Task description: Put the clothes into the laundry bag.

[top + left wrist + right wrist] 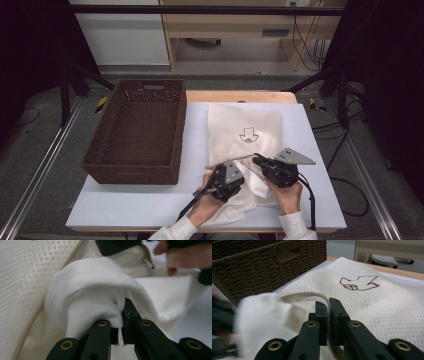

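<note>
A: What is hard to make out here?

B: In the right gripper view the near left is a blur — a white cloth (262, 320) and something dark beside it. In the left gripper view the other hand (185, 257) is out of focus at the top right, cut by the frame edge. From the high view the person's hands cover the near end of the mesh bag (245, 132), so its opening is mostly hidden.

A: Where does the cloth sit against the grippers?

B: The left gripper (221, 175) is clenched on a fold of the white cloth (100, 292); the cloth bulges up over the 2 black jaws. The right gripper (328, 315) is clamped on the zipper edge of the mesh bag (372, 305), lifting it off the table. The cloth lies at the bag's mouth, just beside the right gripper (263, 162).

A: Any writing?

B: No readable words — only a brown outline emblem (359, 283) on the bag. A brown woven basket (137, 130) stands left of the bag on the white table (150, 205).
</note>
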The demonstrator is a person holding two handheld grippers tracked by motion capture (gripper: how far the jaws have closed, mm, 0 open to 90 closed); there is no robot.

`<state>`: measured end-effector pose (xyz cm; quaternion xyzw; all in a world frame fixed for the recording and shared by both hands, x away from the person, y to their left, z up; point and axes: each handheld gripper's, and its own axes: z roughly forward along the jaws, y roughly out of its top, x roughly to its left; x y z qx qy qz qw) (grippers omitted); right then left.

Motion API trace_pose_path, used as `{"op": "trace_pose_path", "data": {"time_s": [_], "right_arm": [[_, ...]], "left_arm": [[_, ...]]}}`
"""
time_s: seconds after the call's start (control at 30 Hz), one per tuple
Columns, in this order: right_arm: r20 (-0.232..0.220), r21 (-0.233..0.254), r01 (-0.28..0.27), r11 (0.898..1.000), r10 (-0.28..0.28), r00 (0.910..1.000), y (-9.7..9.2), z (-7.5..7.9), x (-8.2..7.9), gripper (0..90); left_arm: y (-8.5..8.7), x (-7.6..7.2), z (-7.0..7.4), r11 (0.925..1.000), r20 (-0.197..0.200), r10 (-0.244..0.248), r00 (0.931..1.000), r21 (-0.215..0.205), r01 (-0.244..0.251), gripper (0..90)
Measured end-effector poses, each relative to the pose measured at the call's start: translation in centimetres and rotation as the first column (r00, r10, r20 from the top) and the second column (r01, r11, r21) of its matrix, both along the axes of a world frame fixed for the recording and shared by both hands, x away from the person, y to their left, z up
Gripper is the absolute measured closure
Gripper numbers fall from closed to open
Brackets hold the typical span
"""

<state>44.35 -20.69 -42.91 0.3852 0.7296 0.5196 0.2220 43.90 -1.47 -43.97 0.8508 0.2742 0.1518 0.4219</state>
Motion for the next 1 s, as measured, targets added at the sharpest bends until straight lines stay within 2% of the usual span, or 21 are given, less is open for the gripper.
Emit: {"op": "trace_pose_path", "data": {"time_s": [0.1, 0.2, 0.33, 0.43, 0.5, 0.6, 0.7, 0.8, 0.9, 1.0], "right_arm": [[0.008, 0.000, -0.004, 1.000, 0.004, 1.0000, -0.1, 0.1, 0.0, 85.8], [0.006, 0.009, 0.001, 1.000, -0.001, 1.0000, -0.2, 0.2, -0.1, 85.9], [0.010, 0.011, -0.003, 1.000, 0.002, 1.0000, -0.3, 0.3, -0.1, 86.0], [0.004, 0.007, 0.006, 1.000, -0.006, 1.0000, -0.1, 0.3, -0.1, 85.9], [0.001, 0.006, 0.008, 1.000, -0.008, 1.0000, -0.1, 0.2, -0.1, 86.0], [0.000, 0.004, 0.002, 1.000, -0.002, 1.0000, -0.2, 0.1, 0.0, 86.0], [-0.001, 0.004, 0.006, 1.000, -0.006, 1.0000, 0.0, 0.1, 0.0, 86.0], [0.003, -0.002, 0.003, 1.000, -0.003, 1.0000, -0.1, 0.1, -0.1, 86.0], [0.003, -0.003, 0.005, 1.000, -0.005, 1.0000, -0.1, 0.1, -0.1, 85.9], [0.003, -0.005, 0.004, 1.000, -0.004, 1.0000, -0.1, 0.1, -0.1, 85.9]], "left_arm": [[-1.6, 1.8, -1.1, 0.9989, 0.022, 0.020, 0.9996, 0.041, -0.021, 84.6], [-2.2, 3.3, -2.5, 0.9988, 0.010, 0.039, 0.9992, 0.030, -0.039, 84.3], [-2.7, 4.3, -3.5, 0.9961, 0.079, 0.085, 0.9933, 0.017, -0.086, 83.3], [-2.6, 4.8, -3.7, 0.9946, 0.057, 0.103, 0.9930, -0.012, -0.103, 81.6], [-2.3, 4.3, -3.5, 0.9964, 0.045, 0.084, 0.9955, -0.017, -0.083, 75.6], [-1.6, 3.2, -2.8, 0.9988, -0.004, 0.045, 0.9990, -0.018, -0.045, 50.6], [-0.4, 1.5, -1.8, 0.9999, -0.017, 0.012, 0.9998, -0.004, -0.013, 36.5], [1.3, -0.4, -1.1, 0.9998, -0.003, -0.019, 0.9998, 0.004, 0.019, 31.1], [3.1, -2.3, -1.1, 0.9989, -0.032, -0.036, 0.9988, 0.031, 0.037, 27.4], [4.5, -3.8, -2.1, 0.9983, -0.067, -0.040, 0.9969, 0.039, 0.042, 27.6]]}}
